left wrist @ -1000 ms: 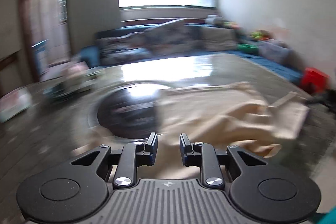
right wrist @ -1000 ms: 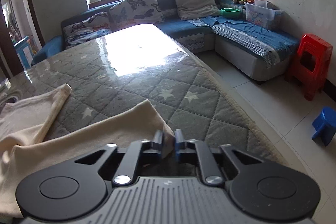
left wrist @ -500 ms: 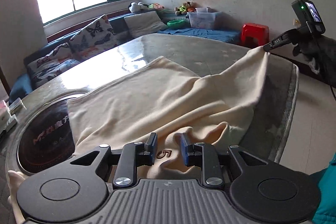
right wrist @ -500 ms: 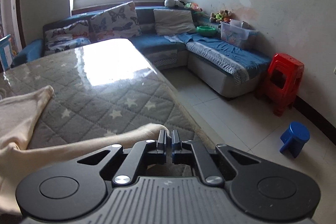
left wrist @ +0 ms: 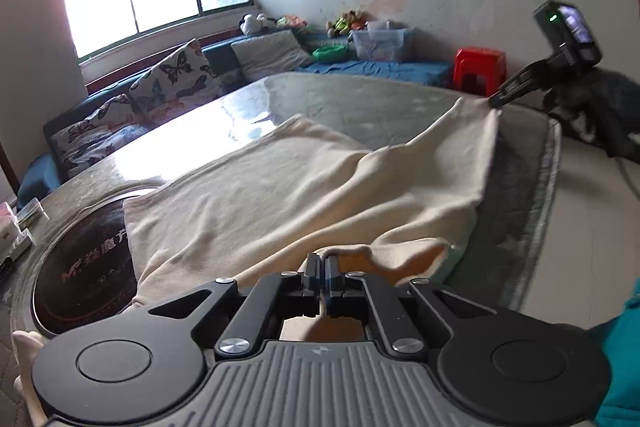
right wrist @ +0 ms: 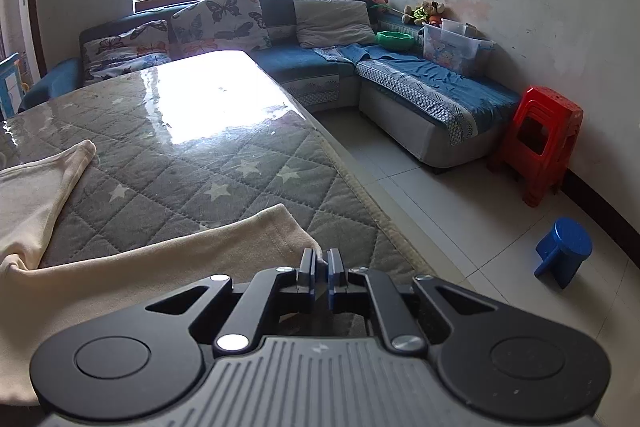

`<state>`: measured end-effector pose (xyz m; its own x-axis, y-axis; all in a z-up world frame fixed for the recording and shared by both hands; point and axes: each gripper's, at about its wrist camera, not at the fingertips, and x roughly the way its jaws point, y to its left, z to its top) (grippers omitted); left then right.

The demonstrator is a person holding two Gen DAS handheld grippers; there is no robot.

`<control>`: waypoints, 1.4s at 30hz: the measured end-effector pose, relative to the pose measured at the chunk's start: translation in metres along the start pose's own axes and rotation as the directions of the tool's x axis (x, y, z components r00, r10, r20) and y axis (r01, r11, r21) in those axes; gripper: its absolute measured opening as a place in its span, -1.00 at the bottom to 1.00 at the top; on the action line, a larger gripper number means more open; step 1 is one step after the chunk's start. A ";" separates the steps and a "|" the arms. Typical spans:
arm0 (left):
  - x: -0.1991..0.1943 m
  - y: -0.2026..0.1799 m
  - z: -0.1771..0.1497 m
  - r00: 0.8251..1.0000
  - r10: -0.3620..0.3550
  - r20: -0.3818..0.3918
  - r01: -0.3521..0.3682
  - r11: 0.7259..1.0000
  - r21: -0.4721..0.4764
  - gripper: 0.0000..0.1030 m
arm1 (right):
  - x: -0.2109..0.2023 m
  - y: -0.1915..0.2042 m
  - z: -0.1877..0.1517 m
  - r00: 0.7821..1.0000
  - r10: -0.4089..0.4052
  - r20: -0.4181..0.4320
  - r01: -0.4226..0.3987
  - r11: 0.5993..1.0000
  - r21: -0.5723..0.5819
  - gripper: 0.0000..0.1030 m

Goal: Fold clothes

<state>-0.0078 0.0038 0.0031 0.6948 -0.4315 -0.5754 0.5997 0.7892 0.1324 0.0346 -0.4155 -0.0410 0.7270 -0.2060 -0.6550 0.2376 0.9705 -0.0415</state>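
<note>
A cream garment (left wrist: 280, 183) lies spread over the grey quilted table (left wrist: 516, 187). My left gripper (left wrist: 322, 261) is shut on the garment's near edge. My right gripper (right wrist: 320, 259) is shut on another corner of the garment (right wrist: 168, 267), near the table's right edge. In the left wrist view the right gripper (left wrist: 496, 102) holds that corner lifted, so the cloth stretches between the two grippers.
A round black cooktop (left wrist: 80, 271) is set in the table beside the garment. A blue sofa (right wrist: 400, 75) with cushions runs along the walls. A red stool (right wrist: 536, 143) and a small blue stool (right wrist: 564, 251) stand on the tiled floor.
My left gripper swung round and has shut on the garment's near edge. My right gripper stayed shut on its corner and pulled the cloth out toward the table's edge.
</note>
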 end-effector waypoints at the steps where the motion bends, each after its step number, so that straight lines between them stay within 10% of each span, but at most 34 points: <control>1: -0.004 -0.002 -0.002 1.000 -0.009 -0.008 0.009 1.000 0.007 -0.96 | -0.002 -0.001 0.001 1.000 0.000 0.006 0.000 1.000 0.001 -0.88; 12: -0.015 -0.004 -0.010 0.995 -0.083 -0.055 0.085 0.996 0.038 -0.88 | -0.046 0.040 0.020 0.981 0.179 0.078 -0.167 0.977 -0.135 -0.81; 20: 0.007 0.024 0.012 0.999 0.020 -0.033 -0.024 0.992 -0.126 -0.87 | -0.064 0.150 -0.001 0.838 0.536 -0.107 -0.521 0.725 -0.450 -0.80; 25: 0.031 0.014 -0.002 0.996 -0.007 -0.091 -0.004 0.992 -0.125 -0.87 | -0.074 0.199 -0.030 0.738 0.620 -0.268 -0.649 0.541 -0.535 -0.80; 29: 0.032 0.005 -0.009 0.994 -0.043 -0.098 0.035 0.996 -0.082 -0.87 | -0.079 0.211 -0.054 0.710 0.617 -0.339 -0.672 0.450 -0.588 -0.78; 34: 0.034 0.009 0.006 0.996 -0.066 -0.065 0.059 0.992 -0.113 -0.87 | -0.073 0.196 -0.023 0.708 0.639 -0.300 -0.678 0.498 -0.541 -0.77; 42: 0.066 -0.023 0.033 0.980 -0.200 -0.025 0.196 0.975 -0.107 -0.86 | 0.001 0.169 0.063 0.834 0.535 -0.133 -0.543 0.755 -0.368 -0.68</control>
<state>0.0370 -0.0573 -0.0114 0.5508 -0.5695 -0.6101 0.6784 0.7314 -0.0702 0.1162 -0.2597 -0.0012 0.6477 0.3643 -0.6691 -0.4528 0.8904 0.0466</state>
